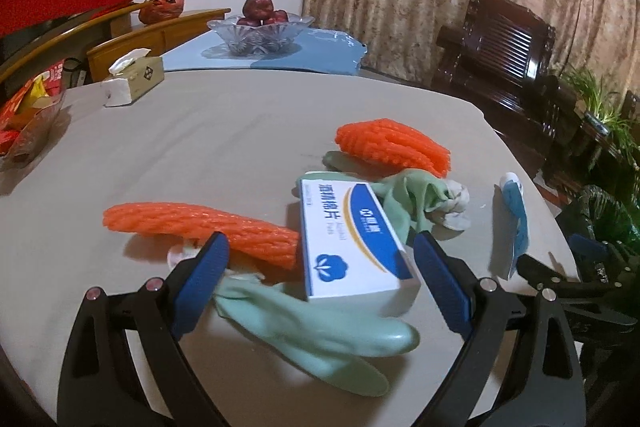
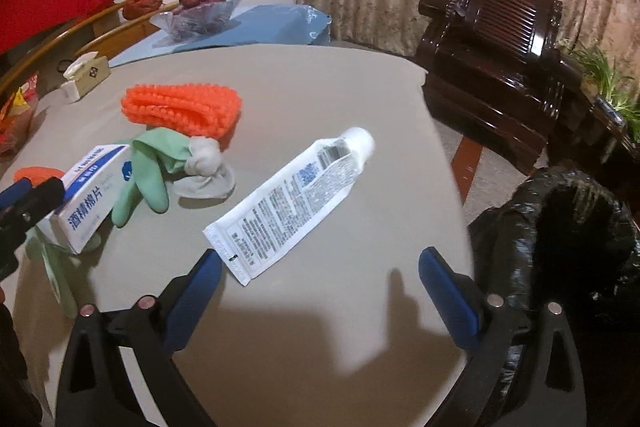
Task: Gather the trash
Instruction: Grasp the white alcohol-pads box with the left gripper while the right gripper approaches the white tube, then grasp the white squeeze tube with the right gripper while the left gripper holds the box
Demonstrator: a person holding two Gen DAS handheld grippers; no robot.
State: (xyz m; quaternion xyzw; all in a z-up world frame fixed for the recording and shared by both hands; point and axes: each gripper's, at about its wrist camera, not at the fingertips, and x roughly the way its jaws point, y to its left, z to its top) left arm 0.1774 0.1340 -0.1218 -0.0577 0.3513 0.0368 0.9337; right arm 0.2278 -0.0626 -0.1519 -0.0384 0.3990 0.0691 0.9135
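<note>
My left fingers [image 1: 222,259] are spread wide around the white-and-blue box [image 1: 352,239], which rests on a green glove [image 1: 320,327] on the desk [image 1: 200,155]. My right gripper [image 2: 320,287] hangs equally spread, empty, just short of the toothpaste tube [image 2: 292,203]; the black trash bag [image 2: 560,247] sits right of the desk.

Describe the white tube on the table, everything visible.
The tube is a flattened, squeezed-looking soft tube, white with dense small print and a blue patch, a white screw cap at its far end and a crimped flat seal at the near end. It lies flat on the grey table, running diagonally, cap away from the right gripper, whose jaws are open with the crimped end near one of them. Nothing touches it but the table. The left wrist view shows it edge-on, blue-faced.
</note>
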